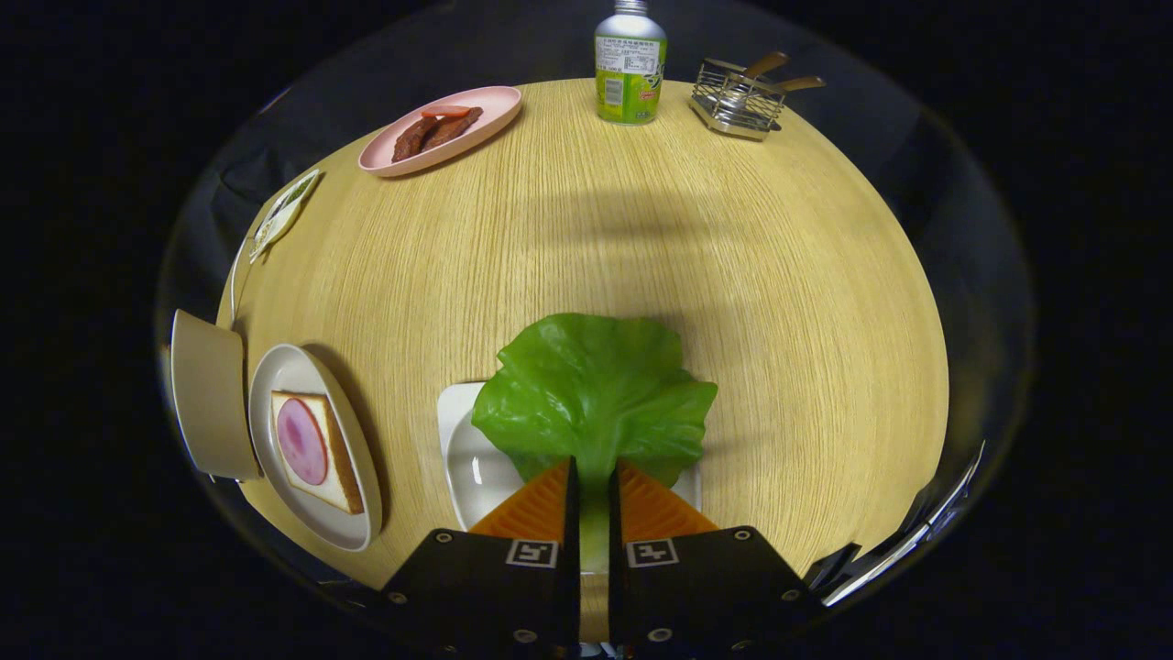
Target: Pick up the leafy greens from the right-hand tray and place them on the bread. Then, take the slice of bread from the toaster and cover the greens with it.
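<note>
1. Bright, even light falls from above on the counter [751, 302], sharp at its centre.
2. A broad soft shadow bands the wood beyond the leafy greens [596, 394].
3. Fisheye distortion bends and dims the rim.

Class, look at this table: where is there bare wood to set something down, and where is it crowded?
Free: the wide stretch beyond the lettuce leaf, up to the pink plate, bottle and wire rack. Crowded: around the gripper, shut on the leaf over the white tray, beside the bread plate.
</note>
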